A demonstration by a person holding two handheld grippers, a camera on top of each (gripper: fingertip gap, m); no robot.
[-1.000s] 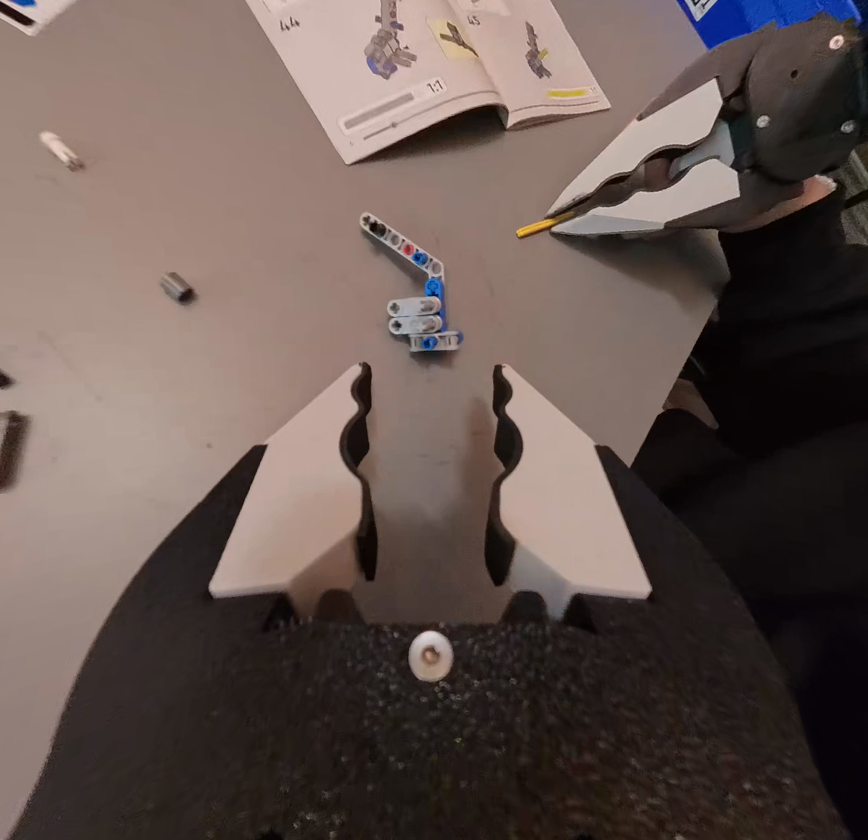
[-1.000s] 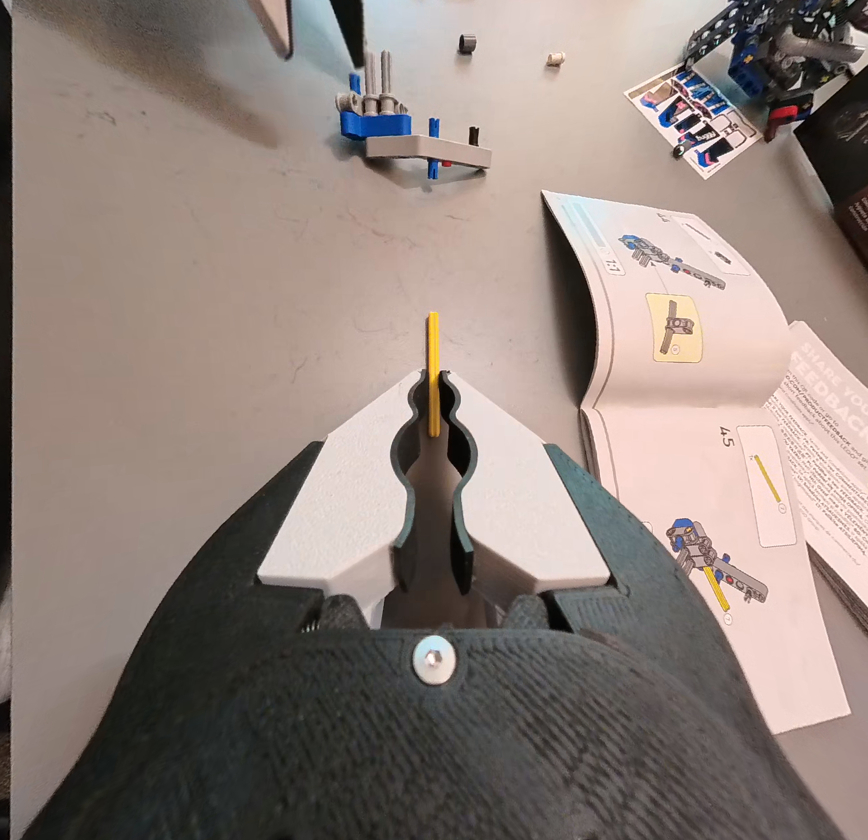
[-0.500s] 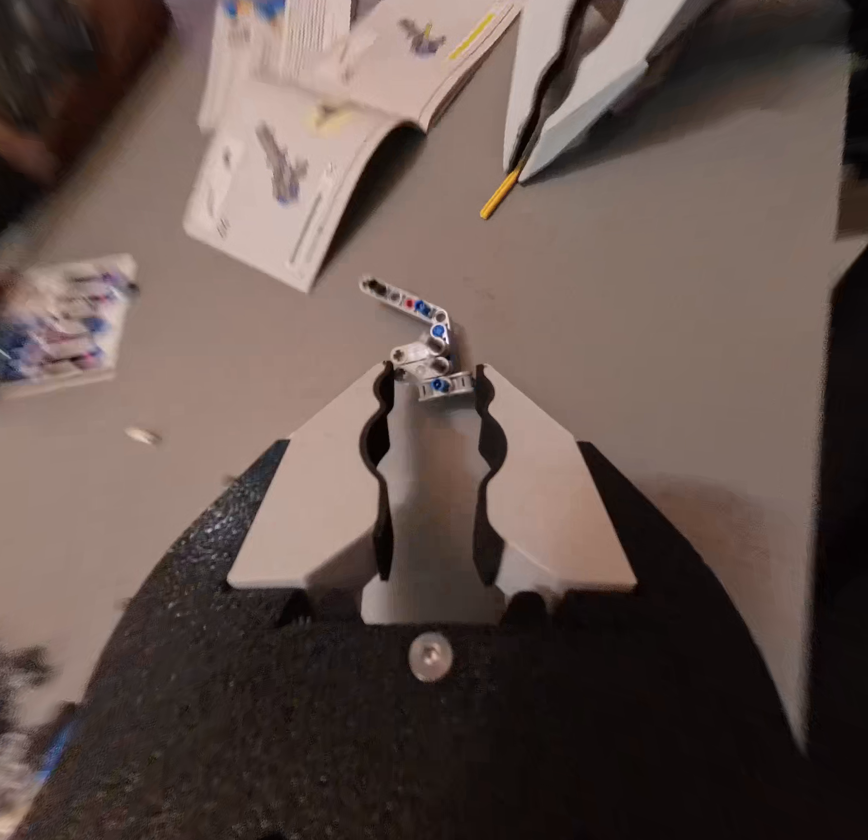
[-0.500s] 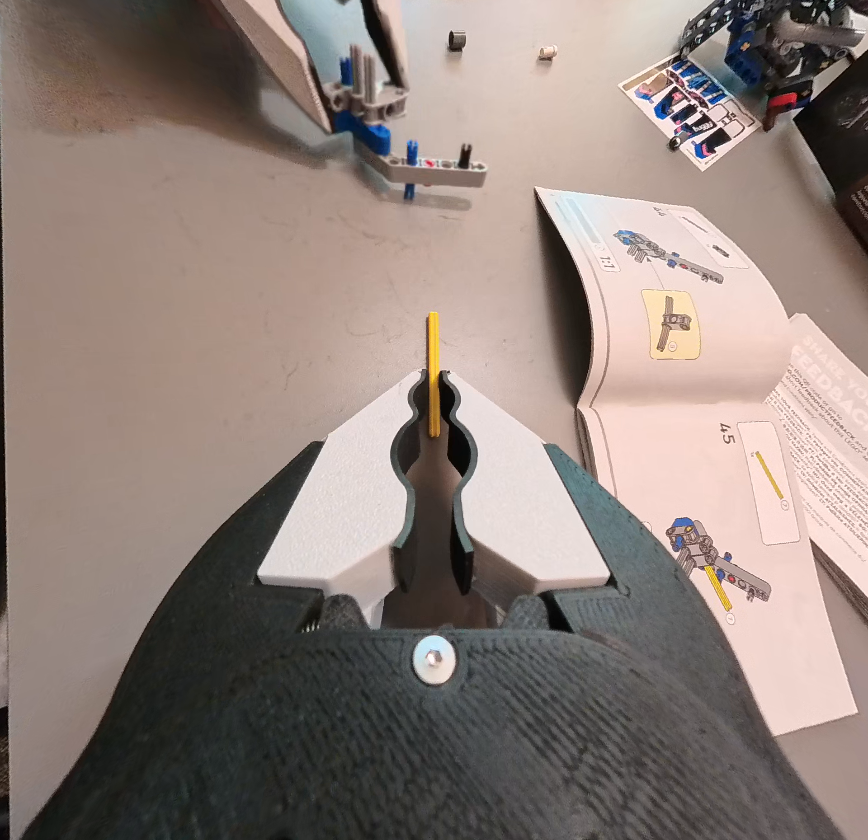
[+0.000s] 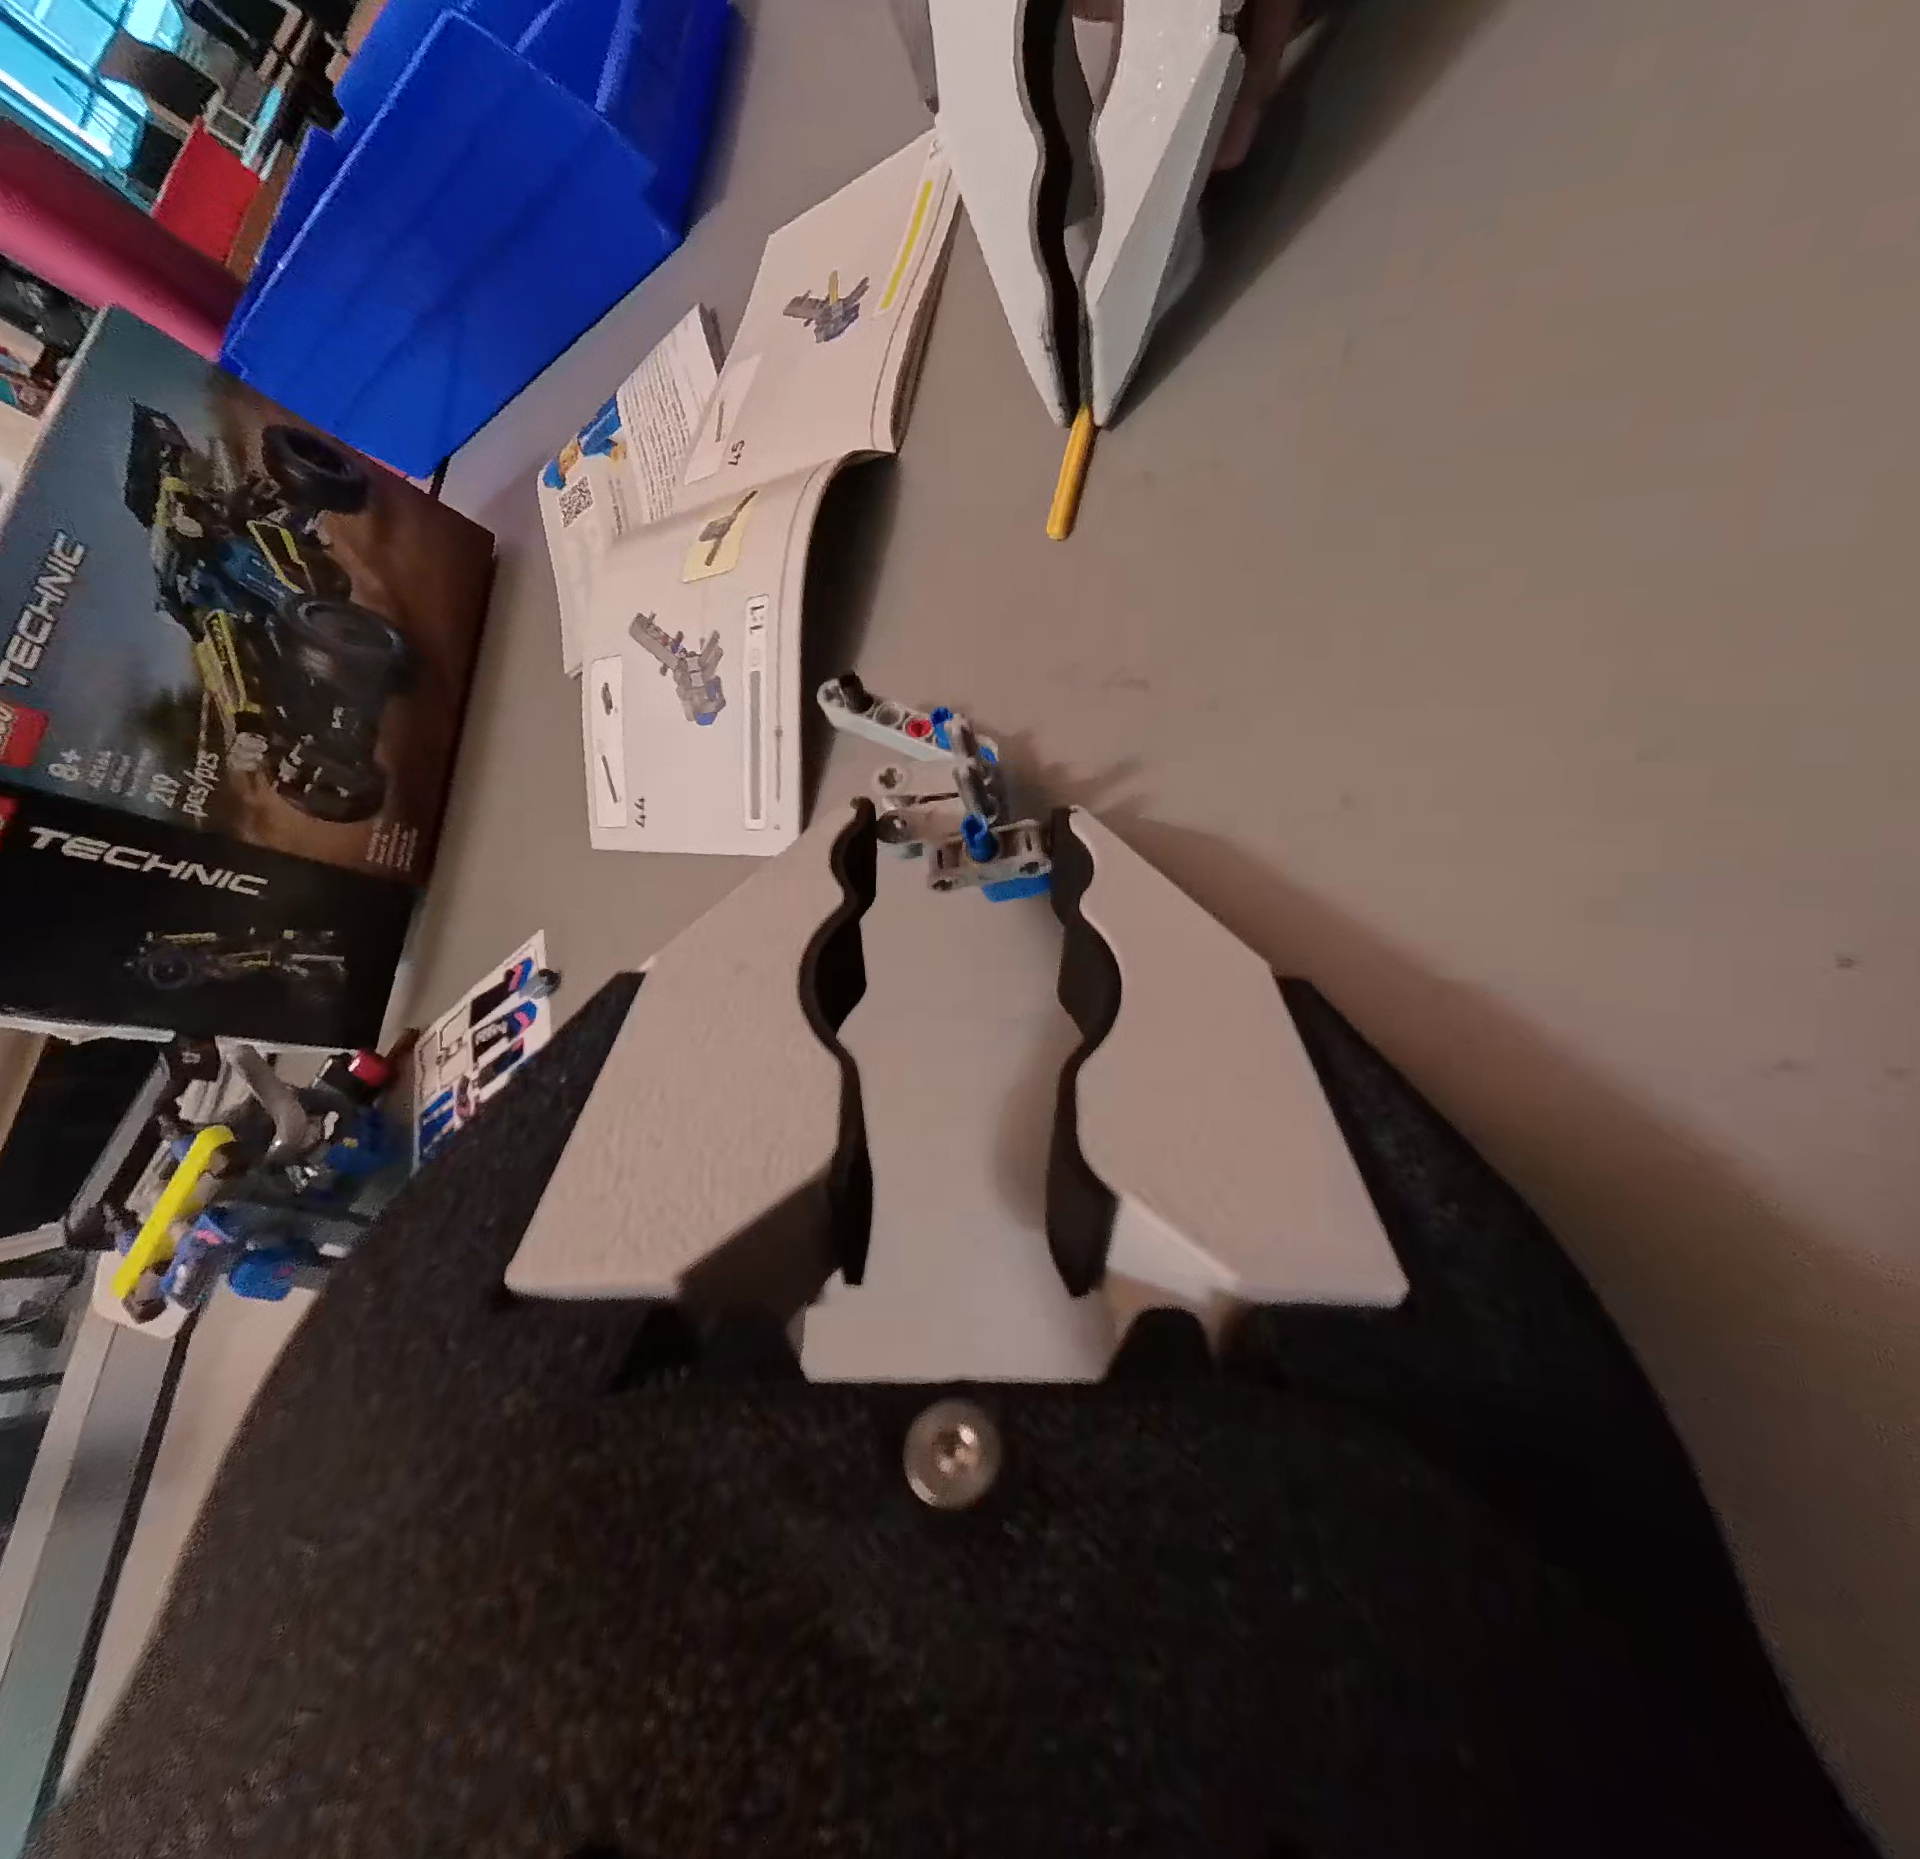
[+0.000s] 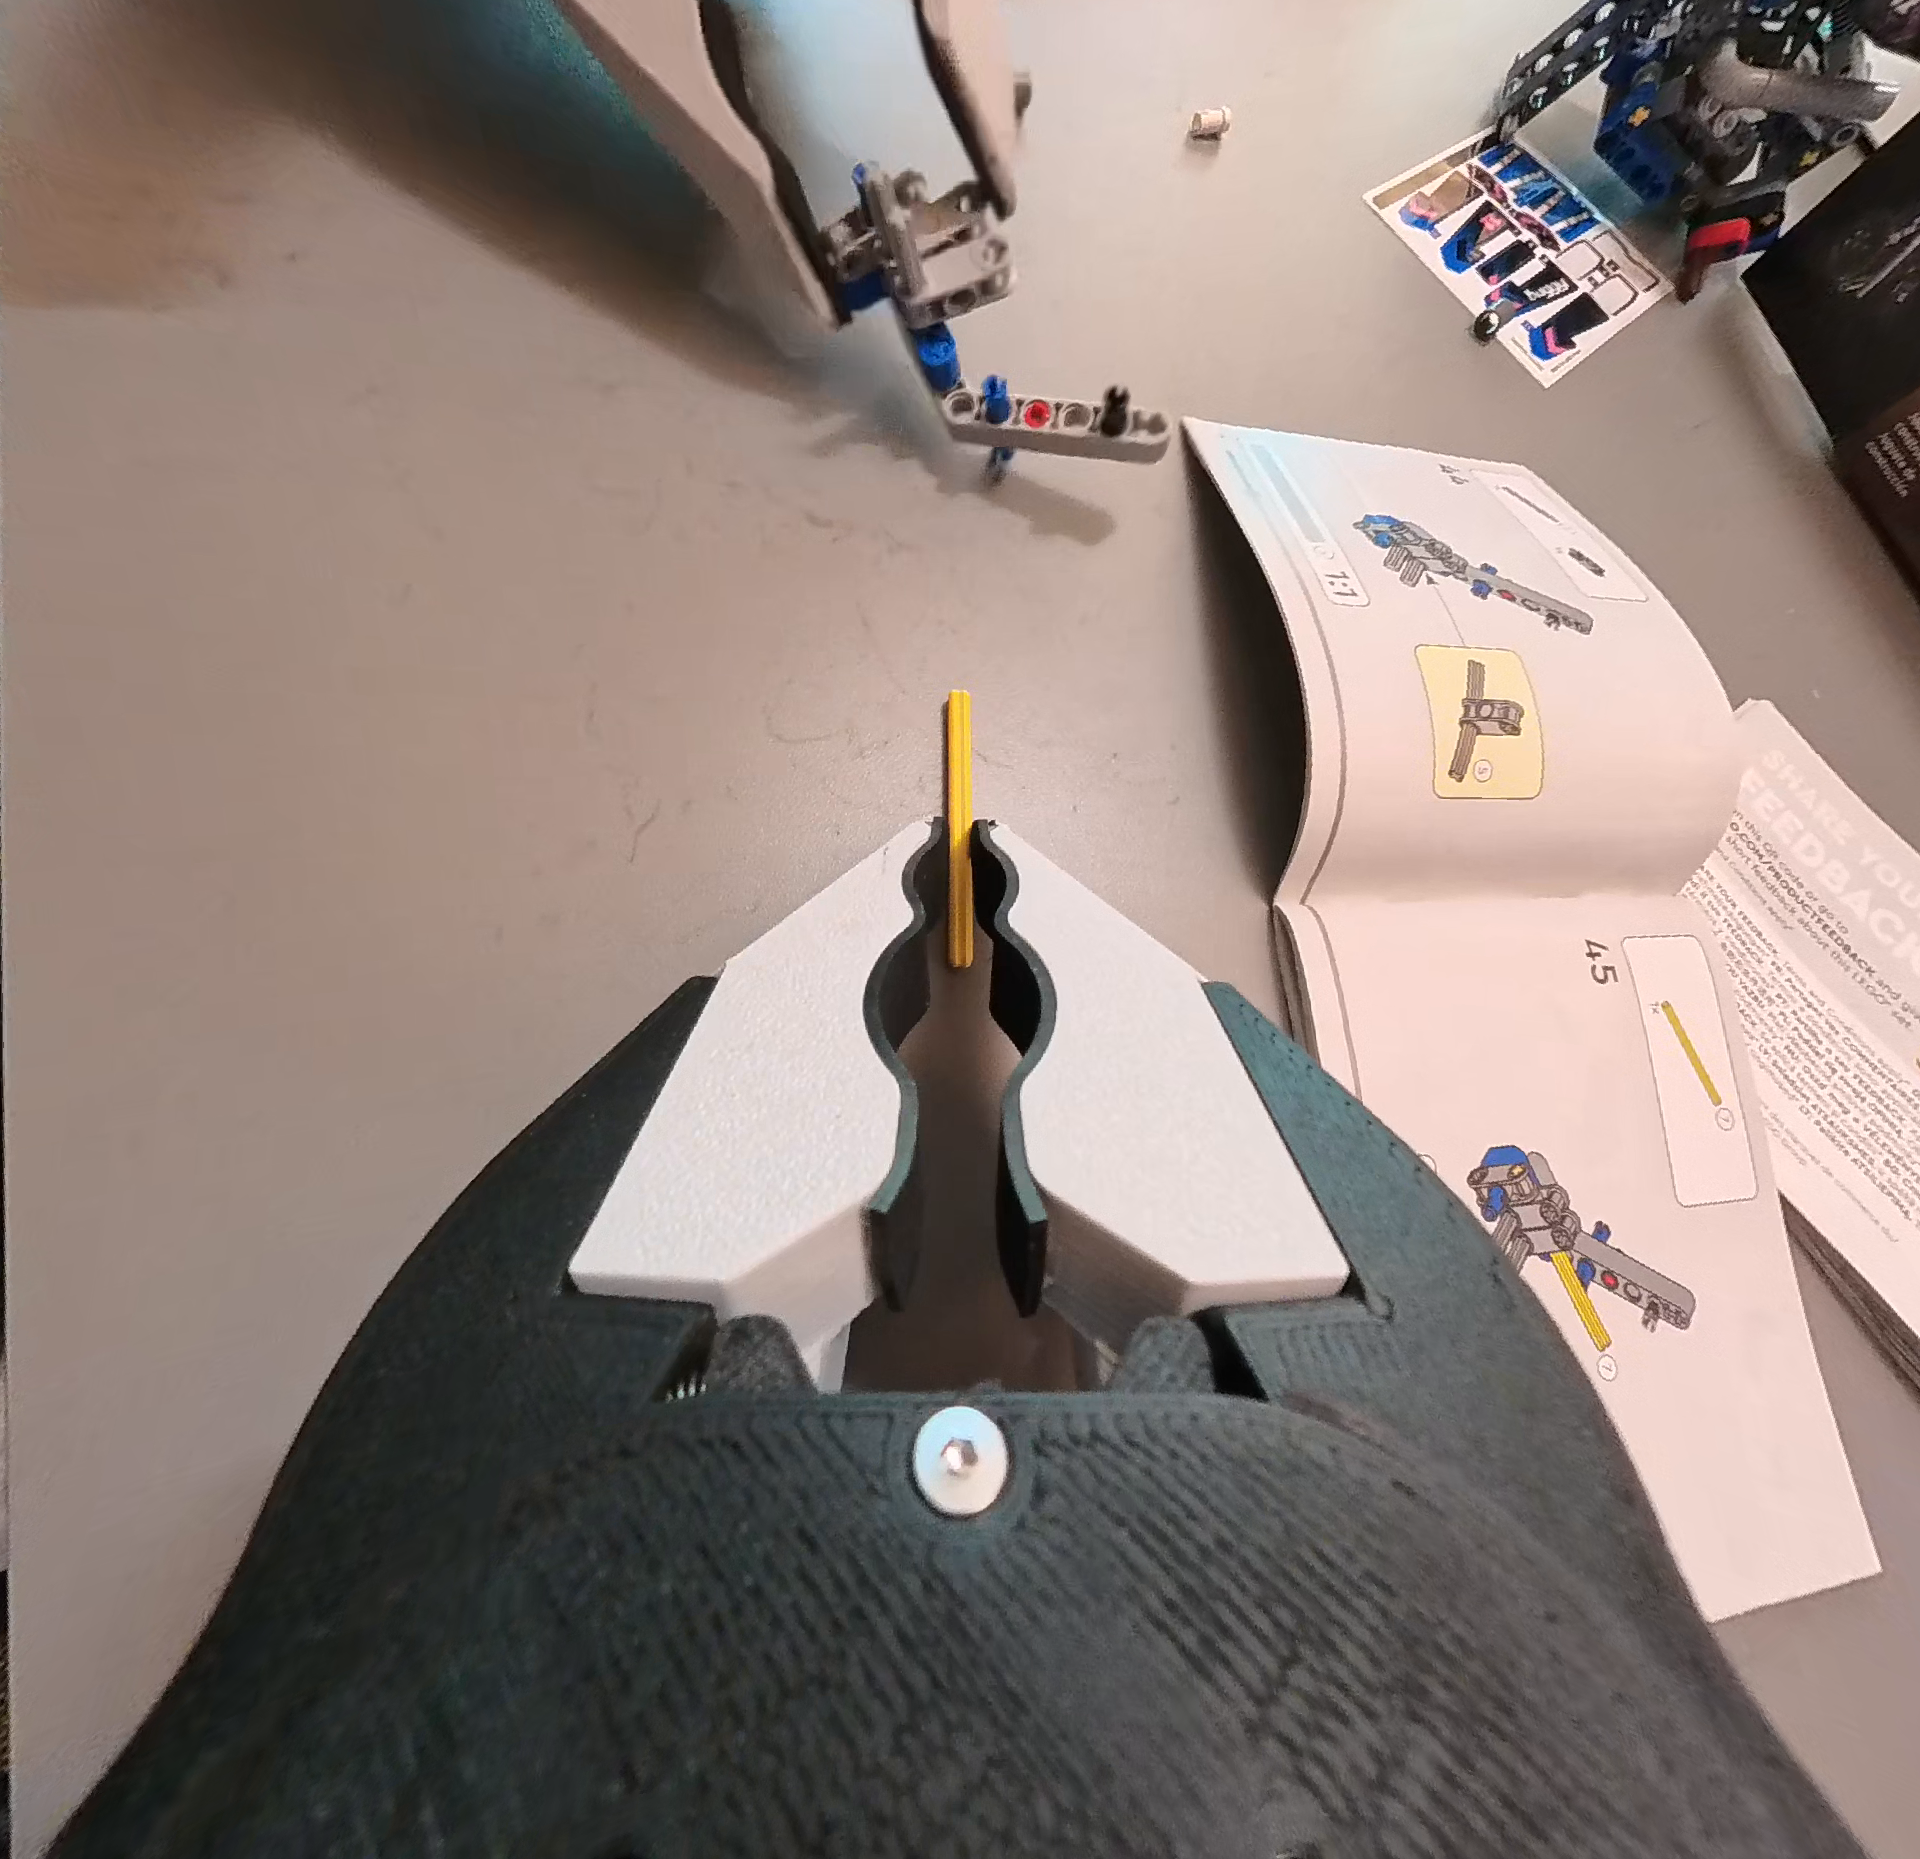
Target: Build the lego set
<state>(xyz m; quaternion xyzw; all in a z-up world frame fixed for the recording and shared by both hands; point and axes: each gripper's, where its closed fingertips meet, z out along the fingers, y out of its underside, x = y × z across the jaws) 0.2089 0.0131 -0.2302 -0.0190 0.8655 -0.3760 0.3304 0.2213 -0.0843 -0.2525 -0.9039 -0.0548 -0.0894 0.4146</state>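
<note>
My left gripper (image 5: 961,827) is shut on a small grey and blue lego assembly (image 5: 883,716) and holds its stacked end between the fingertips. In the right wrist view the left gripper (image 6: 920,251) holds the assembly (image 6: 1049,419) tilted, with the bent grey beam hanging down just above the grey table. My right gripper (image 6: 958,835) is shut on a thin yellow axle (image 6: 958,760) that sticks out forward past its tips. The right gripper also shows in the left wrist view (image 5: 1081,407), with the axle (image 5: 1070,479) pointing towards the assembly, some way from it.
An open instruction booklet (image 6: 1455,770) lies right of the axle, also in the left wrist view (image 5: 727,666). A sticker sheet (image 6: 1517,251), a partly built blue vehicle (image 6: 1714,64), a lego box (image 5: 208,614) and blue bins (image 5: 468,199) stand beyond. A small white piece (image 6: 1210,124) lies loose. My hands' fingertips stand some 11 cm from each other. To reach the small white piece (image 6: 1210,124) in a straight line is about 12 cm for my left fingers, about 25 cm for my right.
My left gripper moved in on the assembly, shut on its stacked end and tipped it up off the table. My right gripper kept still with the yellow axle.
</note>
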